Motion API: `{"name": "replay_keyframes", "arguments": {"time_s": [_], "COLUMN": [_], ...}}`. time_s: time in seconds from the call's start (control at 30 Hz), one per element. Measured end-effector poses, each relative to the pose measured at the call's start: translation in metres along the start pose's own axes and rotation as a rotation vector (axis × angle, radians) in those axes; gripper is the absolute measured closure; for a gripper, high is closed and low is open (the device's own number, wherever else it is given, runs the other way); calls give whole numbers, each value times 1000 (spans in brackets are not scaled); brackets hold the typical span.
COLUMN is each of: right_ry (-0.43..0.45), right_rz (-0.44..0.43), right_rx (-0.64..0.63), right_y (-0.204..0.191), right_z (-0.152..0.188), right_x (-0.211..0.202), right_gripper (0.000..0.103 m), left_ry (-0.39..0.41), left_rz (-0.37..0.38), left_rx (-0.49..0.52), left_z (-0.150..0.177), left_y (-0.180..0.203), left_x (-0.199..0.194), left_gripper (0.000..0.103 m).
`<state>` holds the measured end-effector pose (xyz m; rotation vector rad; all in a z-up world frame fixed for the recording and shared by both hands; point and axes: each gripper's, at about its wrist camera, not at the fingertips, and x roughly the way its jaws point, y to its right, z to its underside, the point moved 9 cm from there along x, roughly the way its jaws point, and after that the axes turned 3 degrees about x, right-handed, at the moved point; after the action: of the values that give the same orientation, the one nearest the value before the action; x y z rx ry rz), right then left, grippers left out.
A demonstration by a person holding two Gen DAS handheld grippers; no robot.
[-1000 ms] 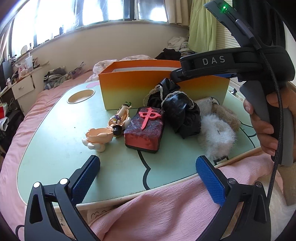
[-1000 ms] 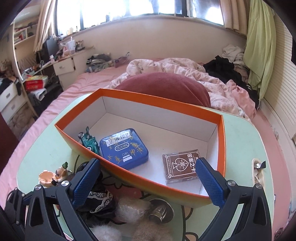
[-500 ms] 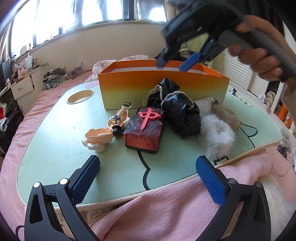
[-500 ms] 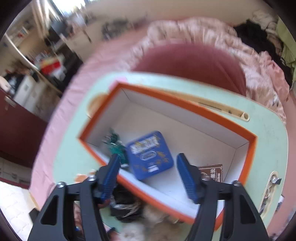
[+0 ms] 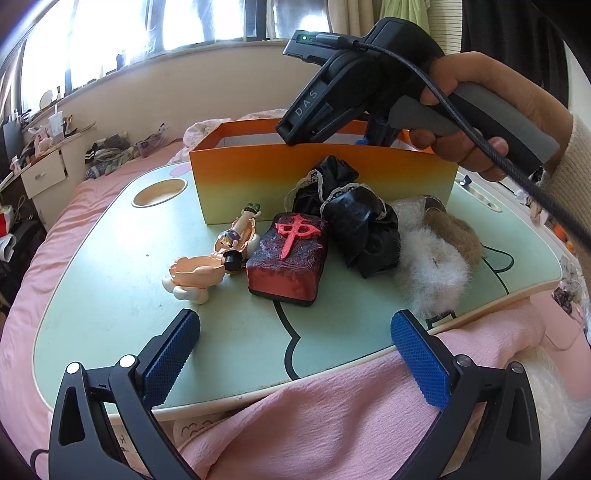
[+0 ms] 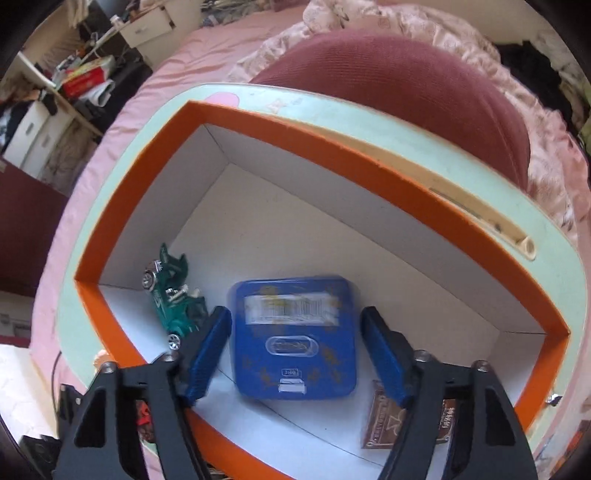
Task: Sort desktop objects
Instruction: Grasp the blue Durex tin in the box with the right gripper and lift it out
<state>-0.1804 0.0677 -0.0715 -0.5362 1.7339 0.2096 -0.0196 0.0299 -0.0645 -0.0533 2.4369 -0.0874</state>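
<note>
Orange box walls around right claw, spread and straddling blue tin, pads clear; left claw released.

Bright daylight from blown-out windows, fisheye-bent edges, dark corners, slight motion blur in right view

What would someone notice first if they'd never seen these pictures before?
Probably the orange box standing at the back of the pale green table, with the right gripper pointing down into it over a blue tin; its fingers sit either side of the tin, which looks blurred. Next, the dark red block with a raised red symbol, lying in front of the box beside a black cloth bundle.
</note>
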Motion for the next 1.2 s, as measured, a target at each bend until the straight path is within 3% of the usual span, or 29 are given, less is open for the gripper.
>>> {"name": "replay_keyframes", "arguments": {"time_s": [0.17,0.3,0.5,0.6,0.7,0.8,0.9,1.0,1.2], "right_ry": [32,110,285,414,490,437,379,338,418], "right_rz": [-25,30,-40,5,125,131,99,67,-11], "right_rx": [21,52,103,45,-7,-31,1,6,71], "right_y": [8,21,32,26,26,31,37,33,33], "right_z": [-1,-4,-1,30,86,142,162,155,130], "right_x": [-2,-16,-84,-133,-149,-124,-91,-67,-72], "right_gripper": [37,37,37,37,37,37,36,37,37], "left_ry": [2,2,2,2,2,1,2,2,3], "left_rz": [1,1,0,-1,-1,-3,-3,-2,-1], "left_rx": [1,1,0,-1,-1,-1,-1,0,-2], "left_z": [0,0,0,0,0,0,0,0,0], "left_y": [1,2,2,1,1,1,0,0,1], "left_x": [0,-1,-1,-1,-1,-2,-1,-2,-4], "left_gripper": [0,0,0,0,0,0,0,0,0]}}
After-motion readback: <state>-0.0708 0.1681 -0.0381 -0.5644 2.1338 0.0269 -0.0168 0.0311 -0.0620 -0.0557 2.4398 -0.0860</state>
